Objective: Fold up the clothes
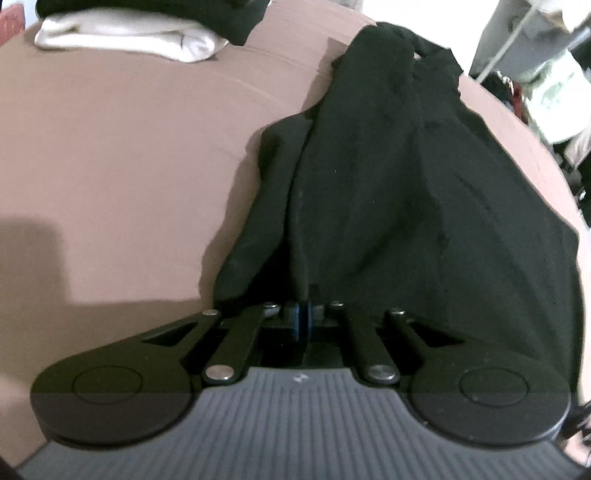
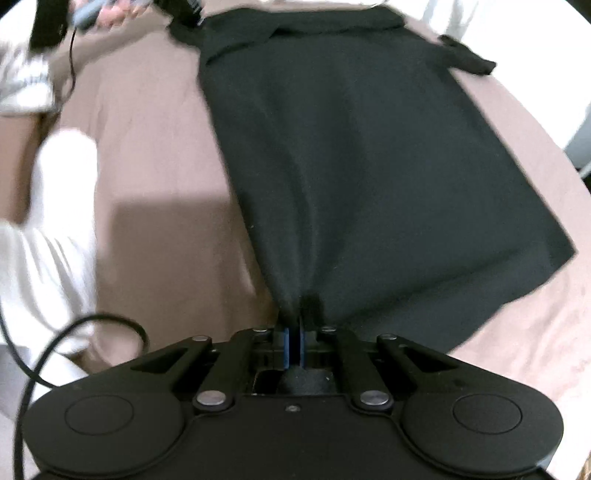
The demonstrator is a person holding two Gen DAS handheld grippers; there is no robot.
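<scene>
A black garment (image 2: 369, 155) lies spread over a brown cloth-covered surface (image 2: 147, 147). My right gripper (image 2: 294, 332) is shut on a bunched corner of it, and the fabric fans out away from the blue pads. In the left wrist view the same black garment (image 1: 388, 177) lies in folds, stretching to the far edge. My left gripper (image 1: 303, 314) is shut on a pinched ridge of that cloth. At the far end of the right wrist view, the other gripper's handle (image 2: 88, 14) and a hand show at the top left.
Folded pale clothes (image 1: 129, 35) with a dark item on top lie at the far left of the surface (image 1: 110, 147). A person's white sleeve (image 2: 48, 229) and a black cable (image 2: 44, 354) are at the left. A clutter of clothes (image 1: 546, 99) lies beyond the right edge.
</scene>
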